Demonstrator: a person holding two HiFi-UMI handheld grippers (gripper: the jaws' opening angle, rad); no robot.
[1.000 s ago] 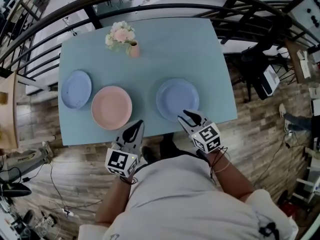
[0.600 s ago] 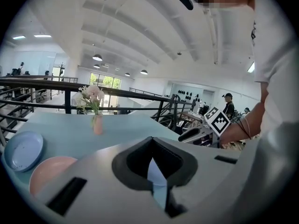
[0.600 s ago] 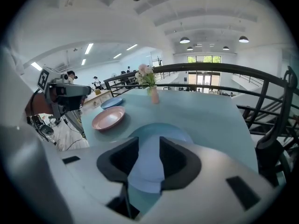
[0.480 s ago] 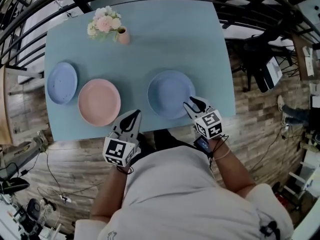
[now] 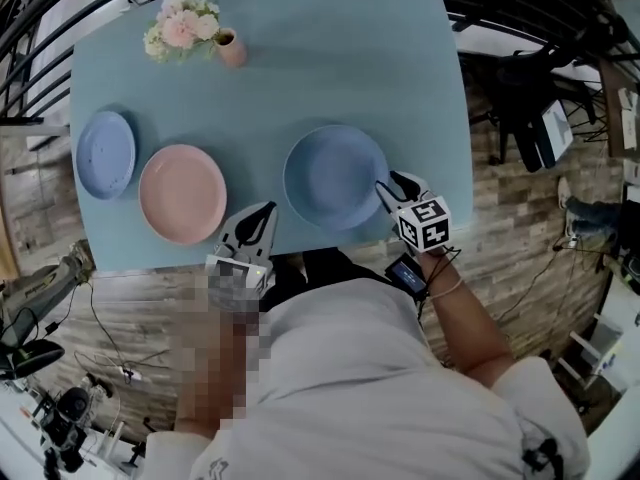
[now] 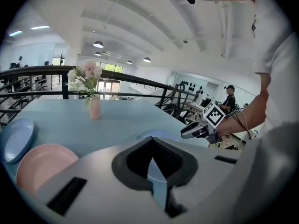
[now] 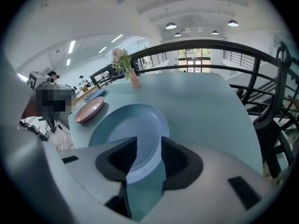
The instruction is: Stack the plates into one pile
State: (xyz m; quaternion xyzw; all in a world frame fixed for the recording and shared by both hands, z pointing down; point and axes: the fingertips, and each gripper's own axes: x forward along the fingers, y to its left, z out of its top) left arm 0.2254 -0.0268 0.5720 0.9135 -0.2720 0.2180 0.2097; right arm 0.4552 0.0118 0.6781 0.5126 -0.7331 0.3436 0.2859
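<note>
Three plates lie apart on the light blue table (image 5: 330, 68): a small blue plate (image 5: 105, 153) at the left, a pink plate (image 5: 183, 193) beside it, and a large blue plate (image 5: 335, 176) near the front edge. My right gripper (image 5: 386, 184) is at the large plate's right rim. Its jaws have just been opening and stand open. In the right gripper view that gripper (image 7: 148, 142) has the large plate's (image 7: 131, 132) near rim in the gap, and the pads do not press on it. My left gripper (image 5: 266, 212) hangs shut over the front edge, between the pink and large plates, holding nothing.
A pink vase of flowers (image 5: 230, 48) stands at the back left of the table. A dark curved railing (image 5: 540, 28) runs behind and to the right of the table. Wooden floor (image 5: 520, 218) lies beyond the right edge. The person's torso is close against the front edge.
Both grippers have come down and forward toward the table. The right one went from the large plate's near edge to its right rim and its jaws stand wider. The plates have not moved.
</note>
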